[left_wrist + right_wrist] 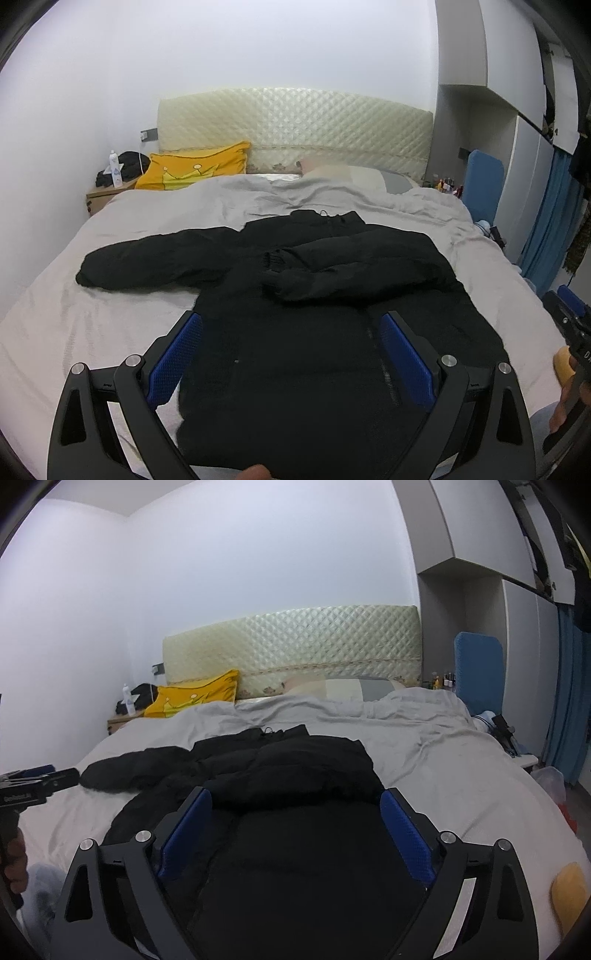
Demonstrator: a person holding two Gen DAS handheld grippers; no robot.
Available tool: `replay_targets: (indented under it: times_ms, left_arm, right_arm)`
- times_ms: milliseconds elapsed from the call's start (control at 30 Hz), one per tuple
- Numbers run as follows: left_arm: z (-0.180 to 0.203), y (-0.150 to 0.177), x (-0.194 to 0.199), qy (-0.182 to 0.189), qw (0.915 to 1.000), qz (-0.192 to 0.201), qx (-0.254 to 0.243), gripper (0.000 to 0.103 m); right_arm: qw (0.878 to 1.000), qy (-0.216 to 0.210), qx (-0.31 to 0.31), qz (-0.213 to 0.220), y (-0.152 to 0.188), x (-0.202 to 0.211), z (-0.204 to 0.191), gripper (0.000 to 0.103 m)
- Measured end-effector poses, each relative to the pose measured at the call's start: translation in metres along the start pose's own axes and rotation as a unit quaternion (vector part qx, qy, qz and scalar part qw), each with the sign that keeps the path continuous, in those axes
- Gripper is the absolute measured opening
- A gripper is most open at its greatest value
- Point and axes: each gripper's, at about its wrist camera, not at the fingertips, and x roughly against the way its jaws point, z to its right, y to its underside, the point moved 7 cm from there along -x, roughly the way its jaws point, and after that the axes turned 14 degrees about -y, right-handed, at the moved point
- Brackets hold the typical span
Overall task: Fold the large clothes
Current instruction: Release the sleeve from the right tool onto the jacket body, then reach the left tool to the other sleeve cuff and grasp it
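Note:
A large black puffer jacket (314,295) lies flat on the grey bed sheet (74,314), collar toward the headboard. Its right sleeve is folded across the chest; its left sleeve (147,264) stretches out to the left. My left gripper (291,325) is open above the jacket's lower body, holding nothing. My right gripper (295,805) is open above the jacket (295,768) on its right side, holding nothing. The right gripper's body also shows at the right edge of the left wrist view (569,332), and the left gripper at the left edge of the right wrist view (37,782).
A yellow pillow (192,170) and a grey pillow (369,177) lie by the quilted headboard (295,125). A nightstand (99,195) with a bottle stands at left. White wardrobes (517,110), a blue board (484,184) and blue curtains are at right.

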Motion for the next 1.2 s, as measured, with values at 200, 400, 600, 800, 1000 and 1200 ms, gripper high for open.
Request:
replay_targets:
  times_ms: [200,400,600,800,1000,1200]
  left_arm:
    - [-0.042,-0.014,-0.007,-0.018,0.9994,0.013,0.028,0.097]
    - [-0.090,-0.037,-0.025,-0.047,0.9976,0.022,0.045,0.097]
    - [-0.133,-0.063,-0.062,-0.029,0.9973,-0.001,0.067,0.097]
    - [-0.182,-0.084,-0.115,-0.051,0.9956,-0.032,0.072,0.097]
    - [-0.239,-0.080,-0.184,-0.052,0.9889,-0.085,0.110,0.097]
    - [-0.299,-0.057,-0.250,-0.061,0.9727,-0.134,0.180,0.097]
  right_arm:
    - [1.000,0.010,-0.005,-0.001,0.009,0.001,0.011,0.101]
    - [1.000,0.012,-0.009,-0.003,0.013,0.000,0.015,0.102]
    - [1.000,0.016,-0.007,-0.009,0.018,-0.005,0.016,0.102]
    - [1.000,0.008,-0.005,-0.012,0.022,-0.014,0.013,0.103]
    - [1.000,0.011,-0.006,-0.011,0.026,-0.023,0.012,0.103]
    - [1.000,0.020,-0.014,-0.013,0.028,-0.030,0.010,0.103]
